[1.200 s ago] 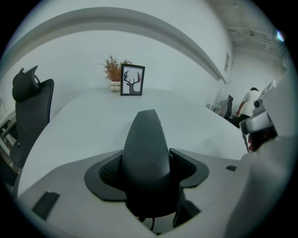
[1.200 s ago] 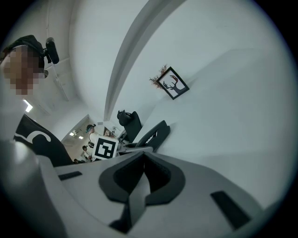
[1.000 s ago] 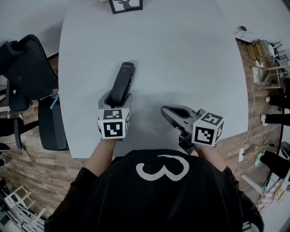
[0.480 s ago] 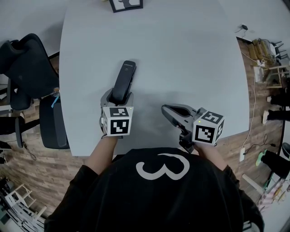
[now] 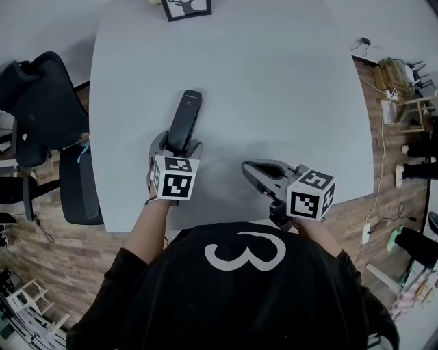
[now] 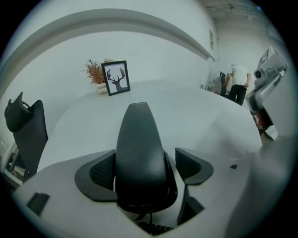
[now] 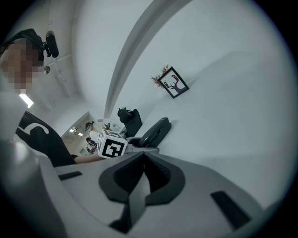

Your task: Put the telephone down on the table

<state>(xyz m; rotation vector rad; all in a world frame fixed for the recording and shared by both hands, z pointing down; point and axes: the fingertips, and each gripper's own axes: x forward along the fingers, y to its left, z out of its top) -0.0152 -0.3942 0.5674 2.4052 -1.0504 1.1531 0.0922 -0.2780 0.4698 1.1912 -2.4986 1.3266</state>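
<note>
A black telephone handset (image 5: 185, 122) lies lengthwise on the pale grey table (image 5: 274, 82), its near end between the jaws of my left gripper (image 5: 176, 142). In the left gripper view the handset (image 6: 139, 148) fills the middle. The jaws have just been opening, and a gap shows between the right pad (image 6: 191, 166) and the handset. A bit of coiled cord shows under its near end. My right gripper (image 5: 248, 167) rests near the table's front edge, to the right of the handset and apart from it. Its jaws are shut with nothing between them (image 7: 143, 174).
A framed deer picture (image 5: 185, 8) stands at the table's far edge, with a dried plant (image 6: 95, 72) beside it. A black office chair (image 5: 41, 102) stands left of the table. Cables and clutter lie on the wooden floor at the right (image 5: 397, 89).
The left gripper has rolled a little and its jaws stand wider round the handset. The handset and the right gripper have stayed in place.
</note>
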